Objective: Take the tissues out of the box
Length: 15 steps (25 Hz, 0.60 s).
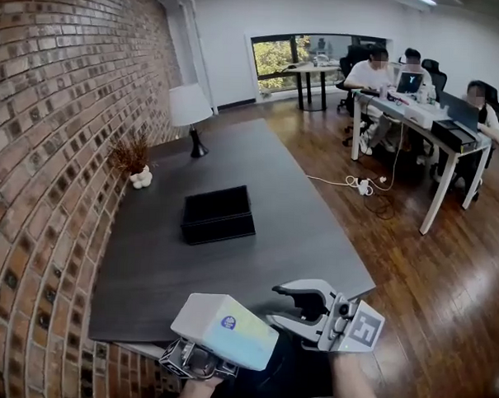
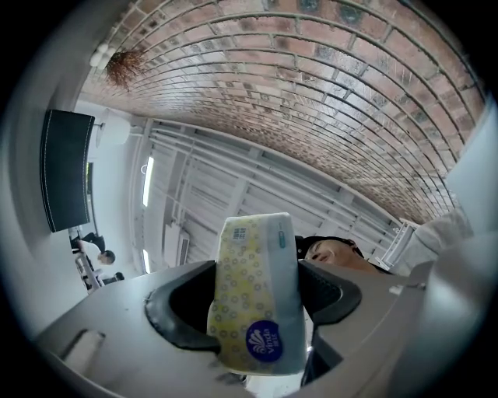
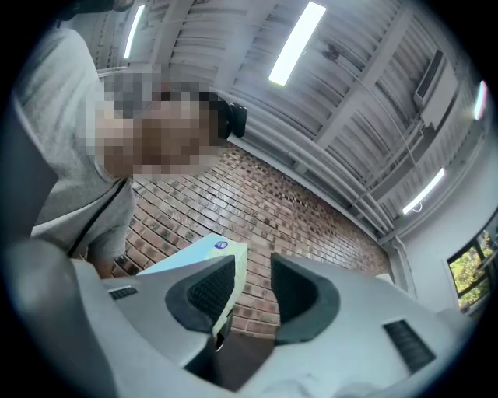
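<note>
A black open box (image 1: 218, 214) lies on the dark grey table (image 1: 259, 161), about the middle of it. My left gripper (image 2: 253, 299) is shut on a soft pack of tissues (image 2: 257, 295), white and yellow with a blue round label. In the head view that tissue pack (image 1: 224, 329) hangs at the table's near edge and hides most of the left gripper (image 1: 197, 357). My right gripper (image 1: 279, 305) is open and empty just right of the pack. In the right gripper view its jaws (image 3: 253, 272) stand apart, with the tissue pack (image 3: 204, 253) behind the left one.
A white lamp (image 1: 190, 109), a dried plant (image 1: 132, 154) and a small white figure (image 1: 141, 178) stand at the table's far left by the brick wall (image 1: 46, 127). Several people sit at a white desk (image 1: 418, 111) at the far right. A cable (image 1: 361, 186) lies on the wooden floor.
</note>
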Each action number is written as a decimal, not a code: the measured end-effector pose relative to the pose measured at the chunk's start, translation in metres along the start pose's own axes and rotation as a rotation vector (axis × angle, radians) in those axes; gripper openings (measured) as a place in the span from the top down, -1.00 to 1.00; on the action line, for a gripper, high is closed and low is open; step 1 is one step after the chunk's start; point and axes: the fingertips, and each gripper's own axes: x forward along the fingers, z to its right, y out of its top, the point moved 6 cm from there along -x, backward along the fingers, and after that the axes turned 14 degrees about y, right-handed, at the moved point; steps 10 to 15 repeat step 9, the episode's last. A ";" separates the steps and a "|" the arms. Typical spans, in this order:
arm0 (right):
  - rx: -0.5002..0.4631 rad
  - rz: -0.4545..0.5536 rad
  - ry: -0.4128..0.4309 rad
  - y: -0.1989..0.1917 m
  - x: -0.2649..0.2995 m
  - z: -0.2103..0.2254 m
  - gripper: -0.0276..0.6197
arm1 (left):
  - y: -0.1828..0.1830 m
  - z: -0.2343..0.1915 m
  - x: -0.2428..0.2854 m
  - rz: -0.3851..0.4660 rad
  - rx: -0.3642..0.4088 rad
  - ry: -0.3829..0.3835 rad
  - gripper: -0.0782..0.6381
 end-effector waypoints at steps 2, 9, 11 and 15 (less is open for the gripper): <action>0.002 0.005 -0.001 -0.001 0.000 0.001 0.47 | 0.001 -0.001 -0.002 0.003 0.005 -0.002 -0.14; 0.002 0.012 -0.001 -0.006 0.002 0.003 0.47 | 0.005 0.001 0.000 0.008 0.006 0.004 -0.14; 0.002 0.012 -0.001 -0.006 0.002 0.003 0.47 | 0.005 0.001 0.000 0.008 0.006 0.004 -0.14; 0.002 0.012 -0.001 -0.006 0.002 0.003 0.47 | 0.005 0.001 0.000 0.008 0.006 0.004 -0.14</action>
